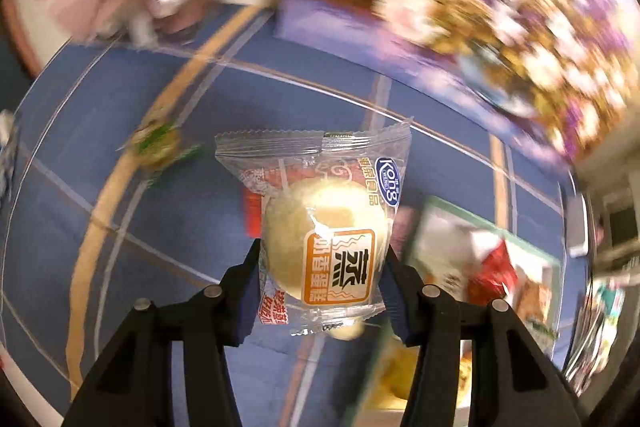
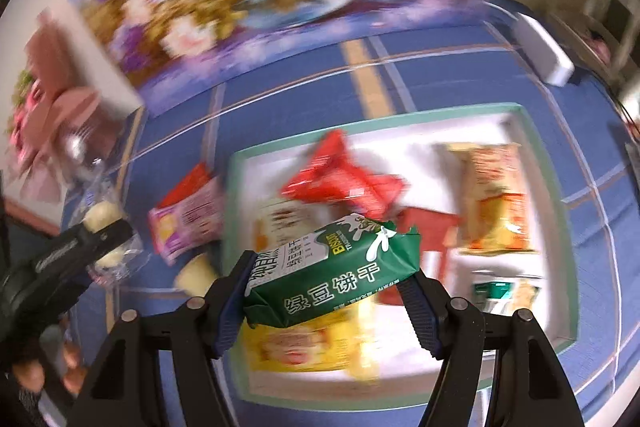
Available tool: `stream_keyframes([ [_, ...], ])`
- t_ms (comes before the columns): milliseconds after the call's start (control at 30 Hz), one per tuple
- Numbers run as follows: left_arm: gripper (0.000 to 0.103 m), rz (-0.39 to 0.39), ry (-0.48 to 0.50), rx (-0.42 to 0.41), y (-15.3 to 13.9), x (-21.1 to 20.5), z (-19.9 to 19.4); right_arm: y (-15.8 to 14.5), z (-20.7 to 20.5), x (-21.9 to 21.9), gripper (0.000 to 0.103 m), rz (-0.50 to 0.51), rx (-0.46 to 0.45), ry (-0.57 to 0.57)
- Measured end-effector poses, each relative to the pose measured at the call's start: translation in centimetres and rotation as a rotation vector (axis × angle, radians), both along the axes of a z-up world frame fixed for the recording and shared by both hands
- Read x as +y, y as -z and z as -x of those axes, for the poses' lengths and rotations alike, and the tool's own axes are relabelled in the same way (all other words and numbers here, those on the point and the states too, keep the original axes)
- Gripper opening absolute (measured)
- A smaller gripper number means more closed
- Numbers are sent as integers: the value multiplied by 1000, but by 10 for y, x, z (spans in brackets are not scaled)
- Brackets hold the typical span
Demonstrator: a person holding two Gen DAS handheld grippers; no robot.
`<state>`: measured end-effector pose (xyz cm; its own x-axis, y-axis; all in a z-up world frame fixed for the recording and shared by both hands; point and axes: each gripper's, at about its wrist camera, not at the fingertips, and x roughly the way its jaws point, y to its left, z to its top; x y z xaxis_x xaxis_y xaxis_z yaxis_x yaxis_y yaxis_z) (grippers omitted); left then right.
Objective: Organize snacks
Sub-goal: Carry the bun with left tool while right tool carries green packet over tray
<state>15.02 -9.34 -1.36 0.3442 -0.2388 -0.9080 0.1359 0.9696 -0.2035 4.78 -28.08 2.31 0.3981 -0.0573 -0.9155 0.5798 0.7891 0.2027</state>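
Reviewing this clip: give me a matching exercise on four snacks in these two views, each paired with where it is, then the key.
Things:
1. clear-wrapped steamed cake
2. green biscuit pack
3. red wrapper
4. pink packet

Places:
A. lying in the white tray
B. on the blue tablecloth, left of the tray
C. clamped in the left gripper
D. clamped in the right gripper

Pairs: 1-C, 2-D, 3-A, 4-B
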Motion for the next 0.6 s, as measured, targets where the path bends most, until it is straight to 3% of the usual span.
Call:
stream_keyframes([
  [133, 55, -14, 134, 14, 4, -44, 18, 4, 12, -28, 72, -14, 6, 71],
  [367, 55, -105, 325, 6, 18, -108, 47, 10, 26, -57, 72, -42, 7, 147],
  [600, 55, -141, 390, 51, 38, -130, 60, 19, 34, -68, 72, -62, 19, 182],
])
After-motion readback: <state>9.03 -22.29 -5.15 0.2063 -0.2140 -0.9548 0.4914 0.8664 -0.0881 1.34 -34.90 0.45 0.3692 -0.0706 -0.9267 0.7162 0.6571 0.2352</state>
